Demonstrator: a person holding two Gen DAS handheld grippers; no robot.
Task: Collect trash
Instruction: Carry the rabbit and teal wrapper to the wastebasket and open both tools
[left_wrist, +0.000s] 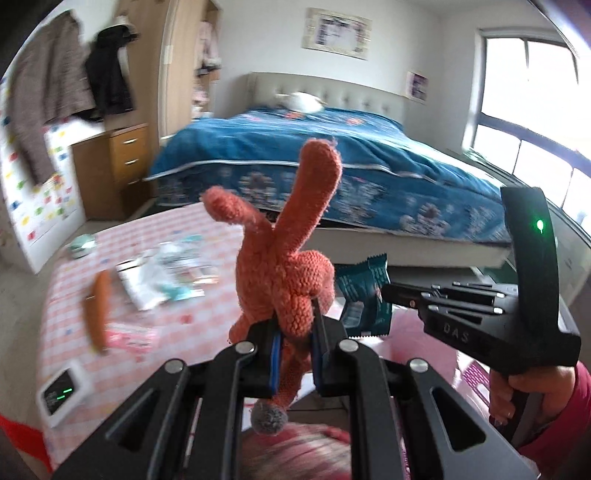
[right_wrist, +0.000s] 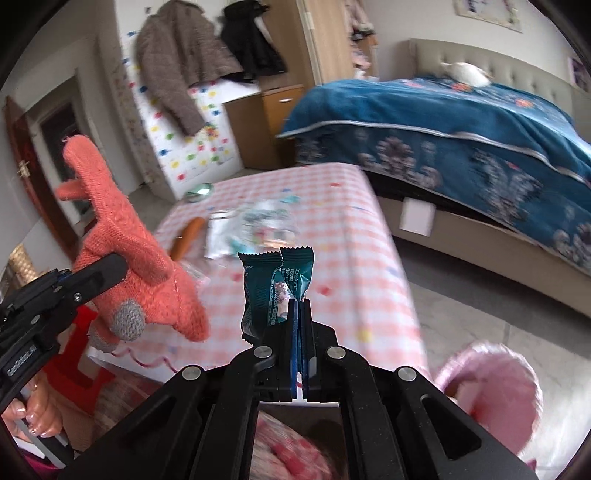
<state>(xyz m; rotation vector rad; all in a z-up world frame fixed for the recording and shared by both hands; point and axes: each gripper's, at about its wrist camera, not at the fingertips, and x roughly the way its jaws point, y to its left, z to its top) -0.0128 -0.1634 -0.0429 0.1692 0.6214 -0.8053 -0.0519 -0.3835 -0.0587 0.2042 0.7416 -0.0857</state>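
- Closest to the left wrist camera is the left gripper (left_wrist: 295, 332). Its two black fingers are squeezed onto an orange knitted glove (left_wrist: 291, 266), with the glove filling the small gap between them.
- Two of the glove's fingers stick up above the jaws, and a grey tip (left_wrist: 269, 416) hangs down below them.
- From the right wrist camera, the right gripper (right_wrist: 300, 314) is pressed almost fully closed, pinching a dark green snack wrapper (right_wrist: 275, 288) by its edge. The wrapper stands up above the jaws.
- Both grippers are held up in the air, near each other, over the near end of a table (right_wrist: 332, 258) with a pink checked cloth.
- More trash lies on the table, farther away: a pile of silver and white wrappers (left_wrist: 166, 273), and a pink packet (left_wrist: 129, 336) nearer the edge. They look blurry.
- An orange carrot-shaped thing (left_wrist: 98, 310) lies just beside the wrapper pile.
- At the far end sits a small round green thing (right_wrist: 199, 192), too blurry to tell what it is.
- On the near left corner of the table is a small white box with a green-lit screen (left_wrist: 62, 391).
- Behind the table is a bed (left_wrist: 332, 147) with a blue flowered cover.
- Low at the right of the right wrist view is a pink fluffy thing (right_wrist: 491, 376); I cannot tell what it is.
- A hand (left_wrist: 532, 391) in a red sleeve holds the right gripper's handle.
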